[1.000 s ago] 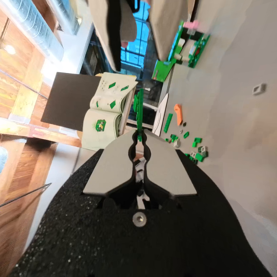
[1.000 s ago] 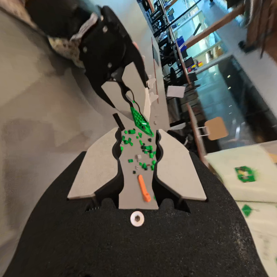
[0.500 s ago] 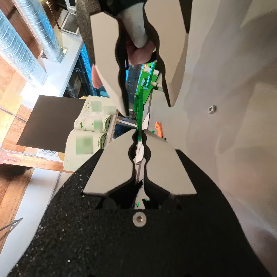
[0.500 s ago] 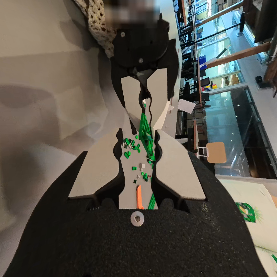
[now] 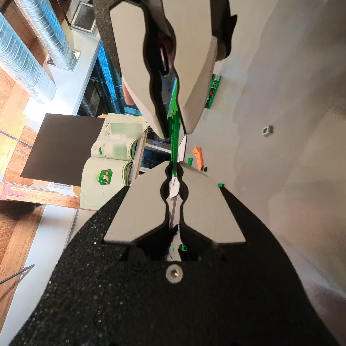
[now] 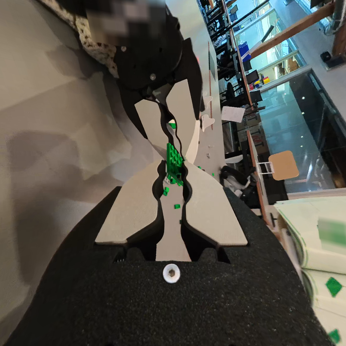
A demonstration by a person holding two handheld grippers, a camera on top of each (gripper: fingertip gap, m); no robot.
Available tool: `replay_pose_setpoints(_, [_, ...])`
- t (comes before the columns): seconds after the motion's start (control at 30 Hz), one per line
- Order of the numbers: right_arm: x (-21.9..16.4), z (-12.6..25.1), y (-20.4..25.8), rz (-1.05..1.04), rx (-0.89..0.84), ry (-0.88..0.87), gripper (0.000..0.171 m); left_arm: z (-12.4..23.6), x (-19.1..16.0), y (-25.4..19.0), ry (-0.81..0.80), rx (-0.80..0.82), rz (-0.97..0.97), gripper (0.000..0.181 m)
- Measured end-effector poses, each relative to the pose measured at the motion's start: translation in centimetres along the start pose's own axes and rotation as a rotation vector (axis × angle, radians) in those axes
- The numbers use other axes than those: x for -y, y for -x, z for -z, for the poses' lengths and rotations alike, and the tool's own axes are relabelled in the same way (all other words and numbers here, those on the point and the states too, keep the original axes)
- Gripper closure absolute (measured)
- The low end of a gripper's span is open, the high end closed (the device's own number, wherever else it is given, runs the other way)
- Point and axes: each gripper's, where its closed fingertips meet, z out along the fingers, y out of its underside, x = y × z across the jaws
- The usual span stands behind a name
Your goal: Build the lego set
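You can see print on the open pale-green instruction booklet (image 5: 104, 168), though none of it is legible.

I hold a flat green studded plate (image 5: 174, 142) off the tabletop (image 5: 280, 168), edge-on in my left view, its studs plain in my right view (image 6: 175, 159). One end is pinched by my left gripper (image 5: 174, 168); the other end sits between the tips of my right gripper (image 6: 174, 164). Small green and white bricks (image 6: 166, 191) lie scattered on the tabletop below. A partly built green assembly (image 5: 213, 91) lies farther off near the table's edge.
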Motion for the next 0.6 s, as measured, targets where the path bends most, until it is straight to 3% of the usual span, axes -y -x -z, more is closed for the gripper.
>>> replay_pose_setpoints(0.33, [-0.1,0.2,0.2,-0.192,0.12,-0.051,0.134,0.0,0.3,-0.4,-0.011,-0.004,-0.044,0.177])
replay_pose_setpoints(0.6, [-0.4,0.0,1.3,-0.237,0.237,-0.03,0.138,0.1,0.5,-0.6,-0.024,-0.01,-0.054,0.177])
